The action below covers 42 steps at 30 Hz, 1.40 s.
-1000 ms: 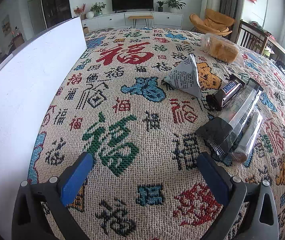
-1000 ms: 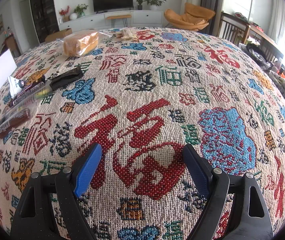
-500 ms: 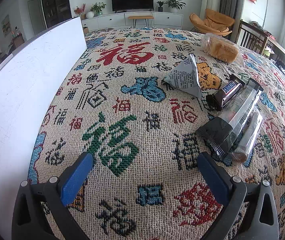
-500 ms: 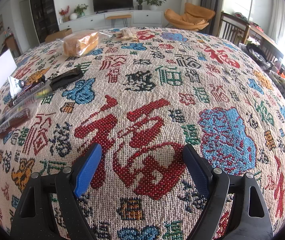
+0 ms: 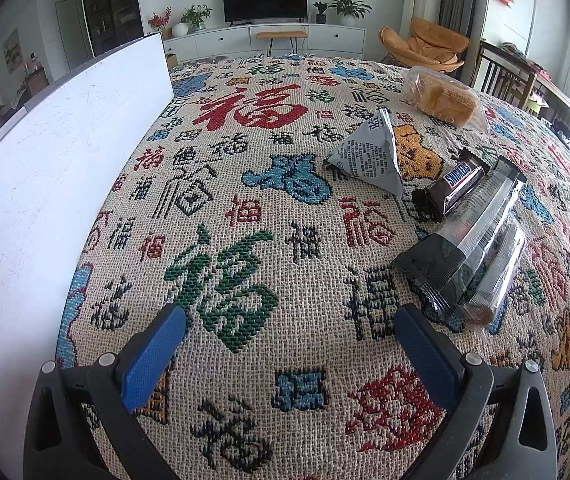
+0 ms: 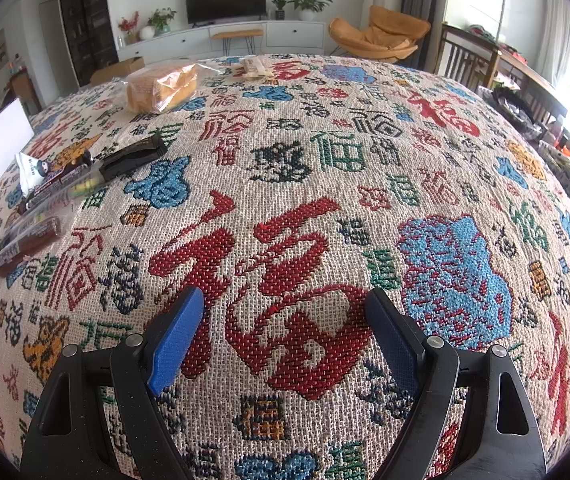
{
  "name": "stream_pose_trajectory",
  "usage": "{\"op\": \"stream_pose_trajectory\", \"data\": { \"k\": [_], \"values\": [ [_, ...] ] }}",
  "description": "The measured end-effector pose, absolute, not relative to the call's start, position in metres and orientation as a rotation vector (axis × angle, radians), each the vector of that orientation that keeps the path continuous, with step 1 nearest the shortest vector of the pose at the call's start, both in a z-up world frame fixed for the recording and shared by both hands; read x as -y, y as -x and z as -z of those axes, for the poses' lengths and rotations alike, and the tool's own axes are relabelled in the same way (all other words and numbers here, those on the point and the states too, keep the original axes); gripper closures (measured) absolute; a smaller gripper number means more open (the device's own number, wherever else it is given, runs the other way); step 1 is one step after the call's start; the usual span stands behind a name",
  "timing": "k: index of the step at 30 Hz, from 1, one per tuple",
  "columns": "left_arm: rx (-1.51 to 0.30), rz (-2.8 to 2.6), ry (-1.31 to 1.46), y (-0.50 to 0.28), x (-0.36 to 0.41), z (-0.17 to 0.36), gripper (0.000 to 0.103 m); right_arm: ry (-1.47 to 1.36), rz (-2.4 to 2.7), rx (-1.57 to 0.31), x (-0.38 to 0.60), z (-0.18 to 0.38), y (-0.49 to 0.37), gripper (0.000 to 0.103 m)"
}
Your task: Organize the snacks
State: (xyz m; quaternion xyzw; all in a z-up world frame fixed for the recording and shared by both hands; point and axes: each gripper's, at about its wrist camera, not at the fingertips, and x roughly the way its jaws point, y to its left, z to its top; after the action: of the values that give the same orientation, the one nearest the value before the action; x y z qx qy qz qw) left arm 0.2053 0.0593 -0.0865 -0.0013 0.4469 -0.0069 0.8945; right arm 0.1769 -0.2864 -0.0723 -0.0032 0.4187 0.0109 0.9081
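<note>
I see both left tongs (image 5: pixel 291 330) and right tongs (image 6: pixel 285 312) gaping wide, holding nothing. A crinkly grey triangular foil pouch (image 5: pixel 369 156) lies on the coarse woven worktop (image 5: pixel 245 208), just beside a glossy brown Snickers bar (image 5: pixel 451 190).

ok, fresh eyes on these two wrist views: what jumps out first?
The loud tablecloth, woven with red, green and blue characters, fills both views. A cluster of snacks lies on it: a grey triangular packet, a Snickers bar and long wrapped bars, with bagged bread farther back. A white board stands along the left edge; both the left gripper and right gripper hang open and empty.
</note>
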Motion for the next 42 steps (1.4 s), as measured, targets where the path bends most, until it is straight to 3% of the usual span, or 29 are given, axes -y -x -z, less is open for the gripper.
{"op": "stream_pose_trajectory", "data": {
  "k": [20, 30, 33, 36, 37, 42],
  "values": [
    [-0.940, 0.090, 0.072, -0.209, -0.063, 0.077, 0.000, 0.005, -0.024, -0.864, 0.287, 0.072, -0.177, 0.017],
    [-0.949, 0.101, 0.171, -0.299, -0.034, 0.055, 0.003, 0.005, -0.024, -0.864, 0.287, 0.072, -0.177, 0.017],
    [-0.968, 0.091, 0.103, -0.319, -0.013, 0.064, 0.008, 0.005, -0.024, -0.864, 0.287, 0.072, -0.177, 0.017],
    [-0.968, 0.041, 0.005, -0.326, 0.000, 0.073, 0.031, 0.005, -0.025, -0.864, 0.287, 0.072, -0.177, 0.017],
    [-0.950, 0.043, -0.011, -0.324, 0.001, 0.073, 0.052, 0.004, -0.026, -0.865, 0.287, 0.072, -0.177, 0.017],
    [-0.897, 0.062, 0.038, -0.300, -0.024, 0.065, 0.055, 0.003, -0.028, -0.865, 0.286, 0.073, -0.178, 0.016]
  ]
}}
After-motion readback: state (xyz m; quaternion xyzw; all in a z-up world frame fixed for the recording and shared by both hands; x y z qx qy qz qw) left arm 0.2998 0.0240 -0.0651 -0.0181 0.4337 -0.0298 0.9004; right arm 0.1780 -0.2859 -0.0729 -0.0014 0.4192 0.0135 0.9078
